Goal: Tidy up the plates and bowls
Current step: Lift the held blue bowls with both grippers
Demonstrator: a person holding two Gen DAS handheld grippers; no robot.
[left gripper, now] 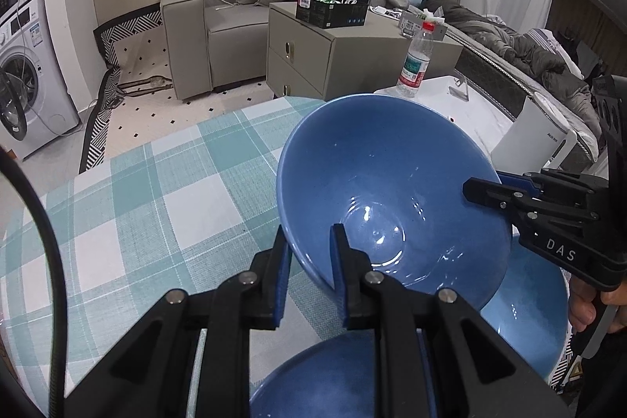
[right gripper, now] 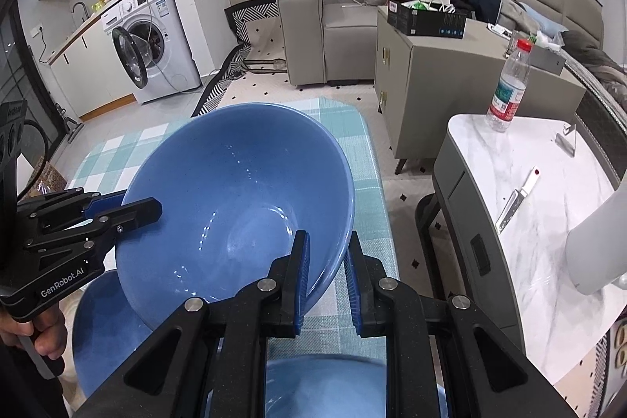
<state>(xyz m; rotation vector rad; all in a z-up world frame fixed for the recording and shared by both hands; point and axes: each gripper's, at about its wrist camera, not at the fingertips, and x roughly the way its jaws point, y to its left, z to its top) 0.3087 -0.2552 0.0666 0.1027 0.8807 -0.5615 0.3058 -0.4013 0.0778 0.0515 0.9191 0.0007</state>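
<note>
Stacking looks barely started: left gripper (left gripper: pixel 309 277) and right gripper (right gripper: pixel 327 281) each pinch opposite rims of the tilted blue bowl (left gripper: pixel 392 190) (lifted above the checked table's near edge), over other blue dishes (right gripper: pixel 102 324) waiting below.

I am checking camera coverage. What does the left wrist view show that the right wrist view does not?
Only the left wrist view: the dark bedding on the bed.
Only the right wrist view: a knife on the marble table, and the kitchen counter.
Both: the tilted blue bowl gripped at its rim by the left tool and the right tool, and the water bottle.
</note>
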